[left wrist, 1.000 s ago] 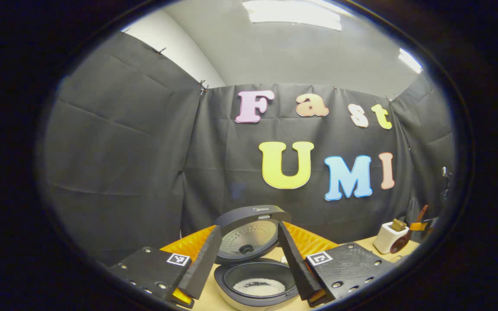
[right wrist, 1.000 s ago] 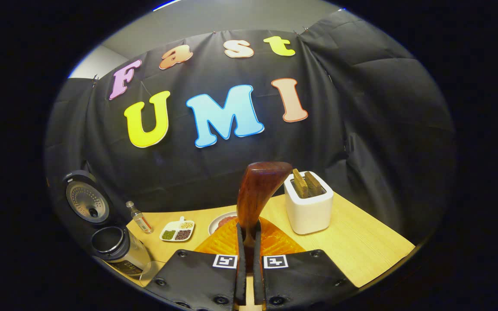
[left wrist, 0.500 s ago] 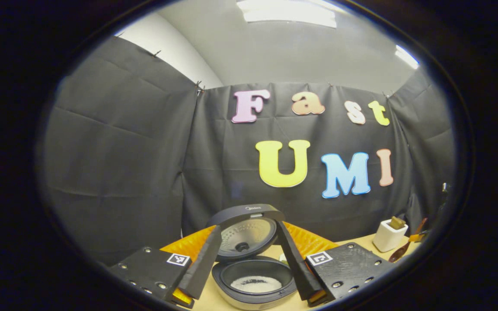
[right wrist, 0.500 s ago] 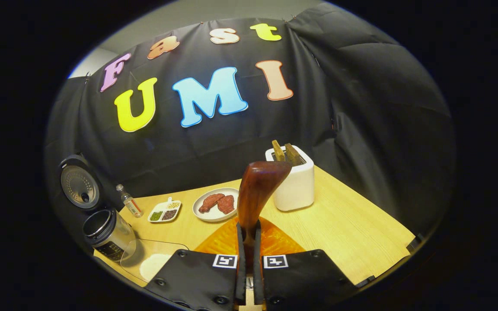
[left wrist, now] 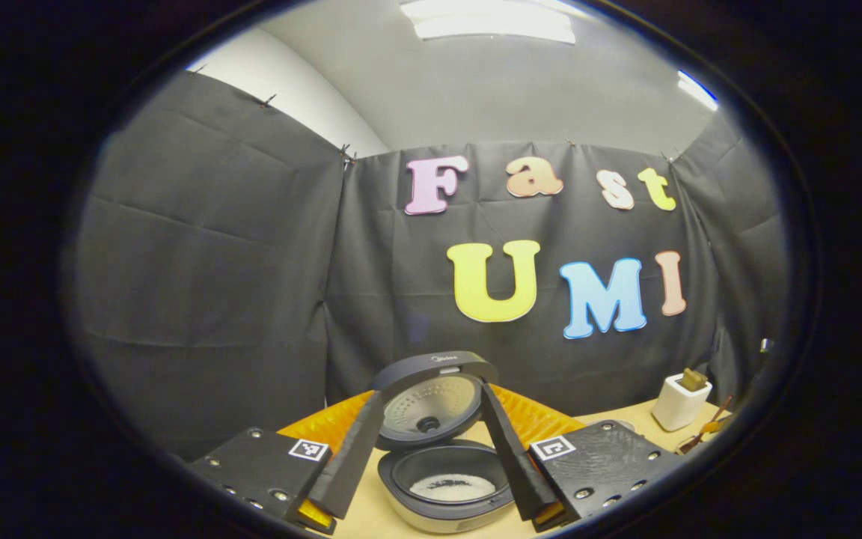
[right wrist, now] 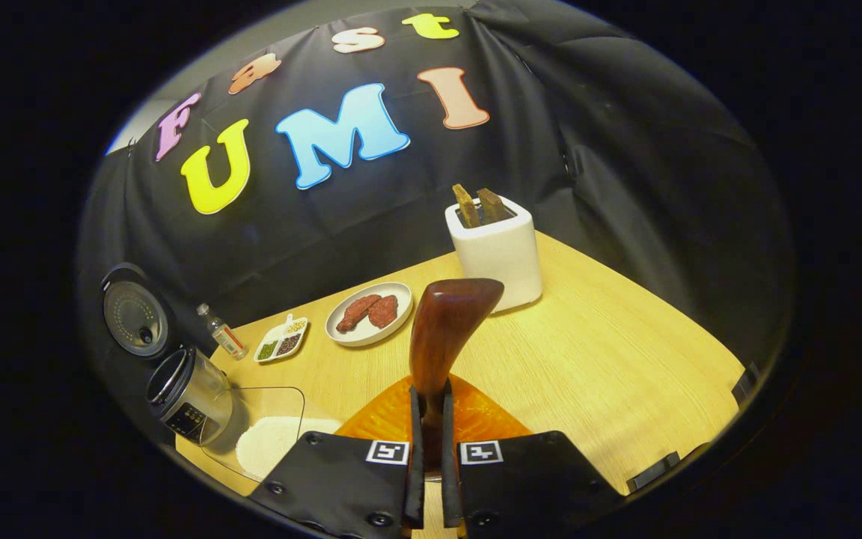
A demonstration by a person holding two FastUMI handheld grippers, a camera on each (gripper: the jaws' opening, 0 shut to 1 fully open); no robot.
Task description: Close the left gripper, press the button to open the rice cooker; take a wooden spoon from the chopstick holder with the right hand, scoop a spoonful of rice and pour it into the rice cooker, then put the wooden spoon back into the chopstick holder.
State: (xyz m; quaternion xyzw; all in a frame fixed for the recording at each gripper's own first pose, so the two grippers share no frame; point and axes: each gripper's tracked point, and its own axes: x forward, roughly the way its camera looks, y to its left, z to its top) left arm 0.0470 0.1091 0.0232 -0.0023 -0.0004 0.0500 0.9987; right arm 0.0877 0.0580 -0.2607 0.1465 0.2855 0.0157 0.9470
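Observation:
In the left gripper view the rice cooker (left wrist: 450, 494) stands with its lid (left wrist: 431, 374) raised and a little white rice in its pot. My left gripper (left wrist: 431, 397) is open in front of it, holding nothing. The white chopstick holder (left wrist: 679, 402) is at the far right. In the right gripper view my right gripper (right wrist: 431, 404) is shut on the handle of the dark wooden spoon (right wrist: 450, 322), whose bowl points up and away. The chopstick holder (right wrist: 497, 251), with two wooden pieces in it, stands beyond the spoon. The open rice cooker (right wrist: 184, 393) is at the far left.
On the wooden table (right wrist: 610, 359) stand a plate of meat (right wrist: 369, 322), a small divided dish (right wrist: 281, 340) and a small bottle (right wrist: 223, 340). A clear glass container of rice (right wrist: 270, 442) lies by the cooker. The black cloth wall closes the back.
My right gripper, still holding the spoon, has drawn back from the chopstick holder and tipped downward, bringing the rice container into view. The left gripper has hardly moved.

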